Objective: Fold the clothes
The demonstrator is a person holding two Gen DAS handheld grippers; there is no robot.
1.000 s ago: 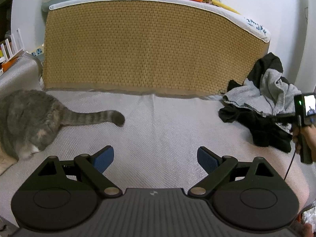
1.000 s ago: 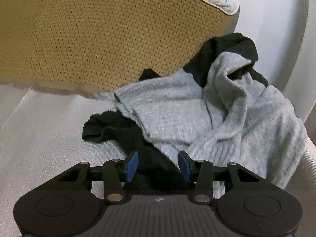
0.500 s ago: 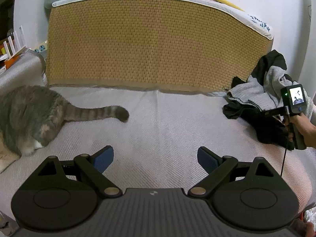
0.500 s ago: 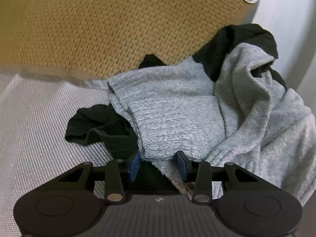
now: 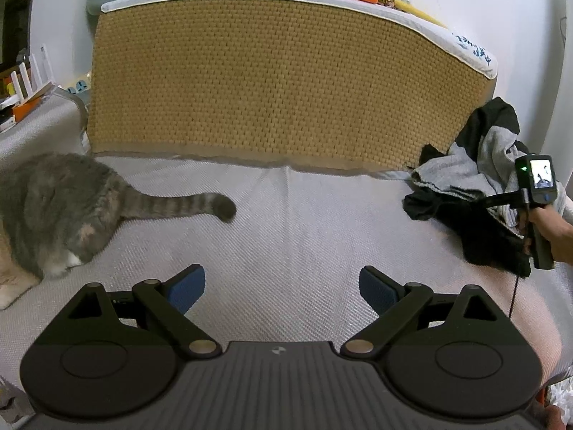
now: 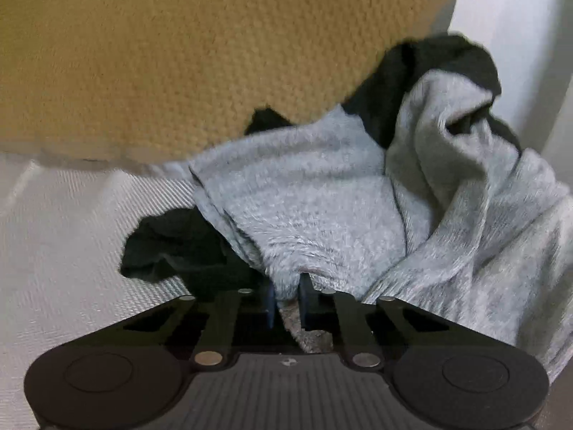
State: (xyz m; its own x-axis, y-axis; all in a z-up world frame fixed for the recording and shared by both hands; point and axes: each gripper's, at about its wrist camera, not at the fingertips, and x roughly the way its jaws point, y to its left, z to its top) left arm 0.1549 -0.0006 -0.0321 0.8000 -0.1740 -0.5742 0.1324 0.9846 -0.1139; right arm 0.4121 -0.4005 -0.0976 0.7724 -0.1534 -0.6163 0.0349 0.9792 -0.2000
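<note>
Grey fleecy knit and black cloth lie heaped together at the right end of a bed, against a woven tan headboard (image 5: 286,82) and the white wall. The grey garment (image 6: 322,208) drapes over the black garment (image 6: 172,247), crumpled and unfolded.

The right gripper (image 6: 286,294) has its blue pads nearly together, pinching the near hem of the grey garment. The left gripper (image 5: 283,286) is spread wide with nothing in it, above the bare middle of the bed cover (image 5: 304,222).

The knit looks soft, light and limp; it would likely sag and drag the black piece along, so an edge or corner seems the best hold, with a second grip to spread it.

Only the right wrist view shows the pinch up close. Only the left wrist view shows the bare folding space, a hand (image 5: 555,233) on the right gripper's handle, and a grey tabby cat (image 5: 53,215) at the bed's left edge.
</note>
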